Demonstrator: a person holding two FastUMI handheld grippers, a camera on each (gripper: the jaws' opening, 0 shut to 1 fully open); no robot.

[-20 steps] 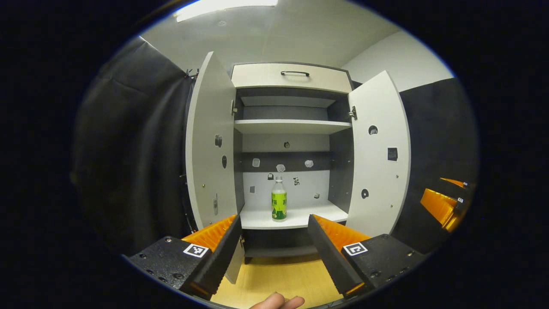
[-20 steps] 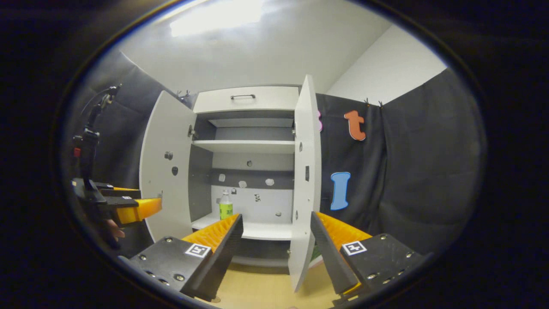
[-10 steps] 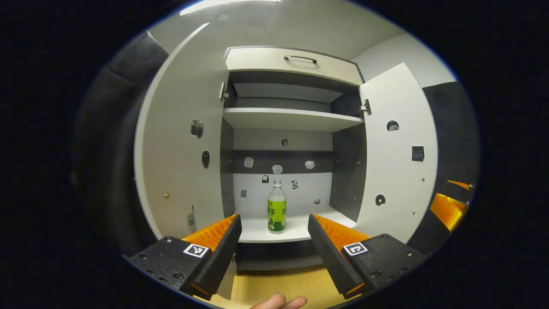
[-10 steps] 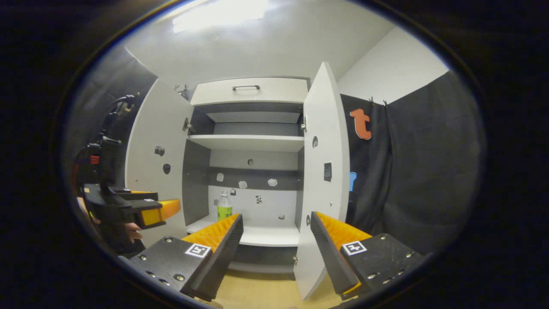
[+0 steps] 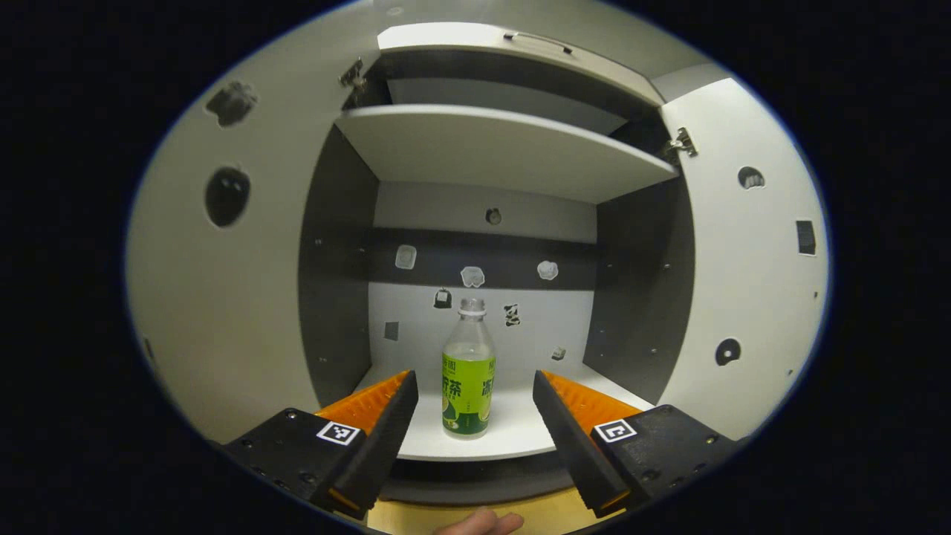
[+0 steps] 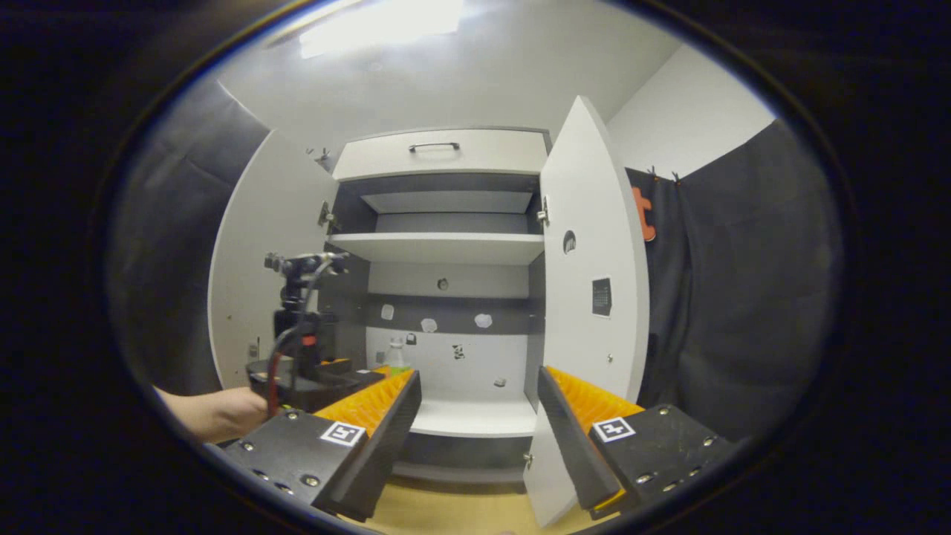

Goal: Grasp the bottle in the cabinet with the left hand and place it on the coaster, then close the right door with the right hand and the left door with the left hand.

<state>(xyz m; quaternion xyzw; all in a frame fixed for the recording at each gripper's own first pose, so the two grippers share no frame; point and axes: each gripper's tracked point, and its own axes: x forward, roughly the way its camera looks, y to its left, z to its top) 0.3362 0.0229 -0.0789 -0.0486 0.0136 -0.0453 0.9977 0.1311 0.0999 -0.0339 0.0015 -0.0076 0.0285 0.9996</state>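
A clear bottle (image 5: 469, 371) with a green label stands upright on the cabinet's white lower shelf (image 5: 513, 435). My left gripper (image 5: 474, 446) is open just in front of it, with the bottle centred in the gap between the fingers and apart from both. In the right gripper view the left gripper (image 6: 312, 371) reaches into the cabinet, and the bottle's top (image 6: 396, 357) peeks out behind it. My right gripper (image 6: 475, 446) is open and holds nothing, back from the cabinet. The left door (image 6: 260, 275) and the right door (image 6: 594, 297) both stand open.
An upper shelf (image 5: 505, 148) spans the cabinet above the bottle. A closed drawer with a dark handle (image 6: 435, 146) tops the cabinet. The grey side walls (image 5: 334, 282) stand to either side of the bottle. A light wooden floor (image 6: 453, 509) lies below. A hand (image 6: 215, 412) holds the left gripper.
My left gripper has moved forward into the cabinet, so the bottle looms larger between its fingers. The right gripper has shifted slightly left, toward the open right door.
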